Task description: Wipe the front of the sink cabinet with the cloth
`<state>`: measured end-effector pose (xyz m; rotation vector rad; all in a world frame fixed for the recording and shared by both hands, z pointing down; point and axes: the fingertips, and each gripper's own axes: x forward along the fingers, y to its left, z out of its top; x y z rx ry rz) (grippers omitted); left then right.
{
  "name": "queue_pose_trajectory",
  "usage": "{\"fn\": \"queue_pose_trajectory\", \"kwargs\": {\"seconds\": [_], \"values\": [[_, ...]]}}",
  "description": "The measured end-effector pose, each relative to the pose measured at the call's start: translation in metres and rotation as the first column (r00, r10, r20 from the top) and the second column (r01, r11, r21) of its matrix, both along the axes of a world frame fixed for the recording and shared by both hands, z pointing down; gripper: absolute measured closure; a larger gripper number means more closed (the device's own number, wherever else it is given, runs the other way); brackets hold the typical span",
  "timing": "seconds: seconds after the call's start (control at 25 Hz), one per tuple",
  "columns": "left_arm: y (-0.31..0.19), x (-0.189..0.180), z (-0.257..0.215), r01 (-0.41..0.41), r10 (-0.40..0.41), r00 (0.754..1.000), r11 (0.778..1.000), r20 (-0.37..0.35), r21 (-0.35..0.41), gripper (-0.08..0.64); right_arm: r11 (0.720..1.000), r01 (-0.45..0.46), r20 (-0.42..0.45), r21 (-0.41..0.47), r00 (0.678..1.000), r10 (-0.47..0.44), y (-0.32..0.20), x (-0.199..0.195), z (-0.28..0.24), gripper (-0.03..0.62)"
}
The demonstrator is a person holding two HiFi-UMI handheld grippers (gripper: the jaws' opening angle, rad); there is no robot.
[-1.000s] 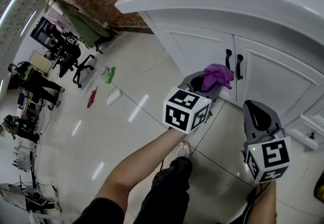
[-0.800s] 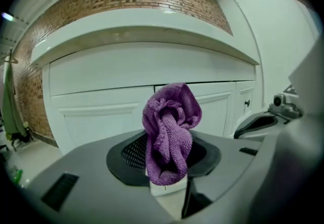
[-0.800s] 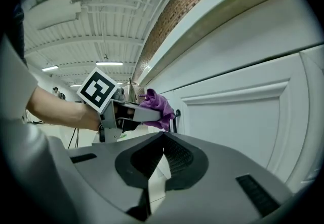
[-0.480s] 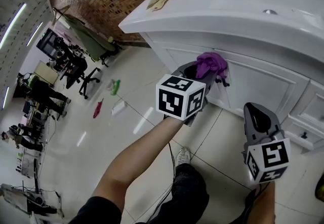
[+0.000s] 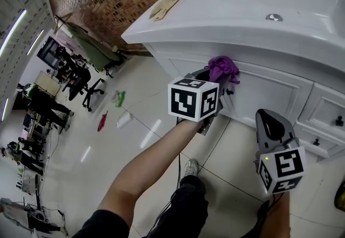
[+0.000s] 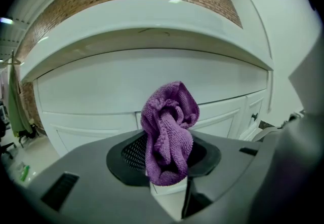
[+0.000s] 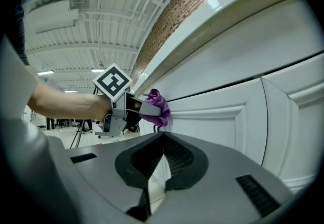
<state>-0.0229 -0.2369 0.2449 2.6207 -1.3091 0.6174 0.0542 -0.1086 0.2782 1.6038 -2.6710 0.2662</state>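
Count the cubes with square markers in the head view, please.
2. One cube rides on the left gripper, which holds the purple cloth at the cabinet front; the other cube is on the right gripper, lower right. None seems hidden.

The cloth [image 5: 222, 68], between the left gripper's [image 5: 212, 77] jaws, sits against the sink cabinet's [image 5: 269, 94] upper front, under the countertop [image 5: 226, 16], with the right gripper [image 5: 271, 119] nearer, rightward.

The cloth [image 6: 168, 132] hides the gap between the jaws of the left gripper [image 6: 164, 166].
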Motion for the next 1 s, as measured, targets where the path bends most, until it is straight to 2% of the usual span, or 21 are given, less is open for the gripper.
{"fn": "queue_pose_trajectory", "kwargs": {"seconds": [0.2, 0.52, 0.76, 1.0], "values": [[0.017, 0.037, 0.000, -0.069, 0.069, 0.998, 0.998, 0.001, -0.002, 0.410, 1.000, -0.017, 0.001, 0.015, 1.000, 0.017, -0.003, 0.010, -0.001, 0.591], [0.050, 0.093, 0.005, -0.164, 0.163, 0.986, 0.986, -0.016, -0.024, 0.410, 0.998, -0.040, -0.021, -0.048, 0.999, 0.039, 0.008, 0.037, 0.019, 0.591], [0.076, 0.136, 0.006, -0.250, 0.250, 0.968, 0.968, -0.021, -0.017, 0.410, 0.991, -0.116, -0.031, -0.059, 0.993, 0.115, 0.019, 0.078, 0.025, 0.591], [0.094, 0.171, 0.011, -0.296, 0.295, 0.955, 0.955, -0.028, -0.004, 0.410, 0.981, -0.181, -0.074, -0.064, 0.982, 0.176, 0.037, 0.121, 0.032, 0.591]]}}
